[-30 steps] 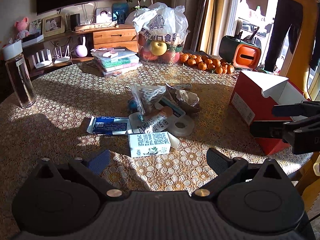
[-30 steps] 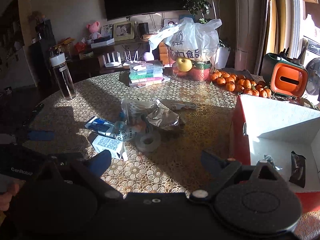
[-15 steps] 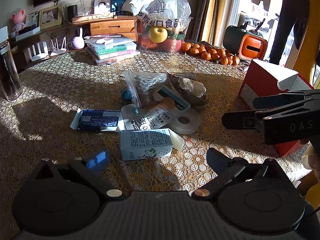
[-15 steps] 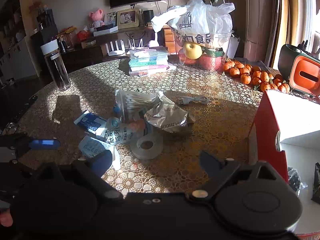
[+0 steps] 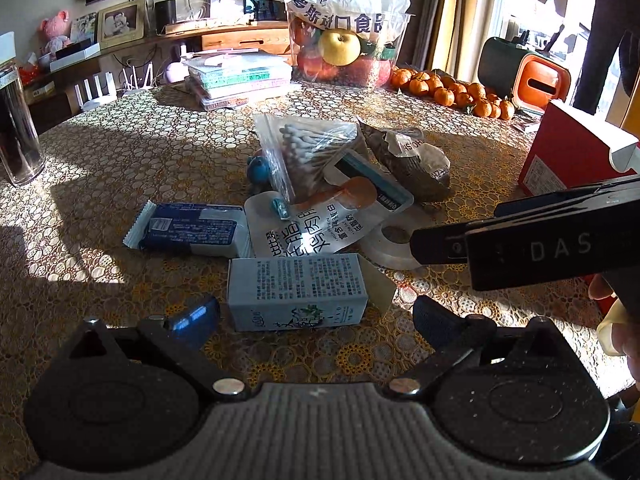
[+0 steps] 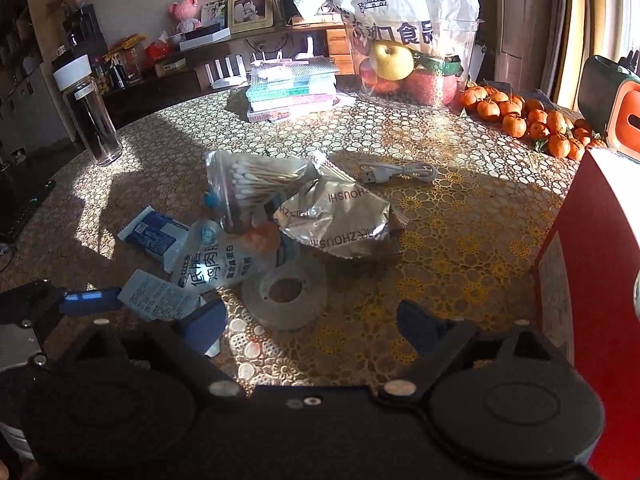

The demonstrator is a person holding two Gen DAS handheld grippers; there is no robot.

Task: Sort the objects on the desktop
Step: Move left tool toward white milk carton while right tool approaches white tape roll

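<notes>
A pile lies mid-table: a small white-blue carton (image 5: 296,292), a blue wrapped packet (image 5: 188,232), a printed white pouch (image 5: 308,232), a bag of cotton swabs (image 5: 308,148), a silver foil bag (image 5: 412,160) and a clear tape roll (image 6: 286,294). My left gripper (image 5: 314,320) is open, low over the table, and the carton sits just ahead between its fingertips. My right gripper (image 6: 311,325) is open too, with the tape roll right in front of it. In the left wrist view it reaches in from the right edge, above the tape roll (image 5: 392,244).
A red open box (image 6: 592,280) stands at the right table edge. A USB cable (image 6: 400,172) lies behind the foil bag. Further back are a dark bottle (image 6: 90,116), stacked flat cases (image 5: 240,76), a fruit tub (image 5: 344,52), tangerines (image 5: 452,92) and an orange tissue holder (image 5: 528,76).
Both grippers have moved forward and down toward the pile. The carton now lies between my left fingertips, and my right gripper has swung left from the red box to the tape roll.
</notes>
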